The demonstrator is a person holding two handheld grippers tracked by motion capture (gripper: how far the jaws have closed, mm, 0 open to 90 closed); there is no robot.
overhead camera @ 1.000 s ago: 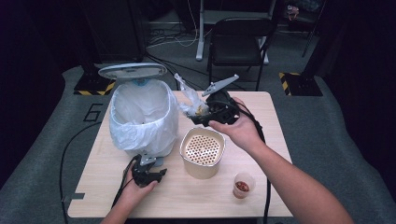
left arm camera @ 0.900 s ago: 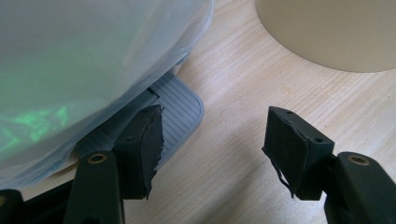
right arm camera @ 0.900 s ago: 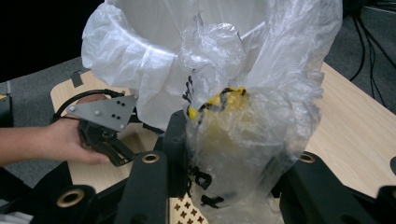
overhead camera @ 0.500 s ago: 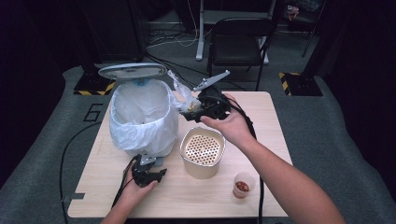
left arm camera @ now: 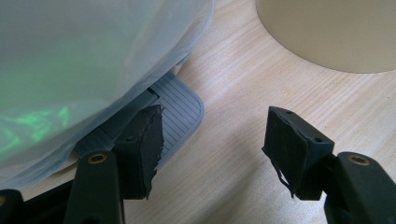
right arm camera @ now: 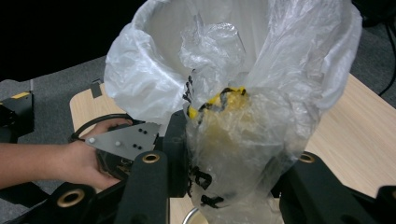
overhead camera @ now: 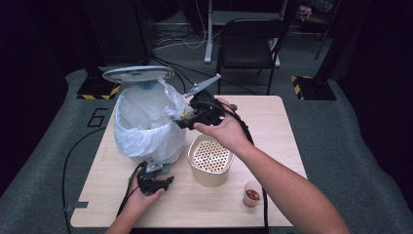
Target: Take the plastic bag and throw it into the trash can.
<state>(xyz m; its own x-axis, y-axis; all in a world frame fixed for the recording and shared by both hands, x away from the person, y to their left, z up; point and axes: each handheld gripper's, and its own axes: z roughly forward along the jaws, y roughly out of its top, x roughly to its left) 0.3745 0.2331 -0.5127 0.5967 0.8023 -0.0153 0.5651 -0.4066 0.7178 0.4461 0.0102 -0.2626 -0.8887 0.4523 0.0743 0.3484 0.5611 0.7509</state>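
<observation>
Right gripper (overhead camera: 181,115) clamped on crumpled clear wrapper (right arm camera: 229,140) with yellow and black print, held at bin (overhead camera: 146,126) rim, 3 o'clock edge of white liner (right arm camera: 154,79). Bin mouth lies at 9 o'clock from wrapper in high view; drop judged to need short carry that way. Lid (overhead camera: 138,74) raised at 12 o'clock. Left gripper (left arm camera: 210,149), jaws apart and empty, at foot pedal (left arm camera: 180,109), 6 o'clock of bin; whether it presses, unclear. Wrapper contents blurred. Perforated beige container (overhead camera: 210,158) and small cup (overhead camera: 252,194) nearby.

3 cams: one high overhead, one per claw.
High looks forward-down on worktop (overhead camera: 272,126); claw cams close-up, both share bin liner (overhead camera: 141,122).
</observation>
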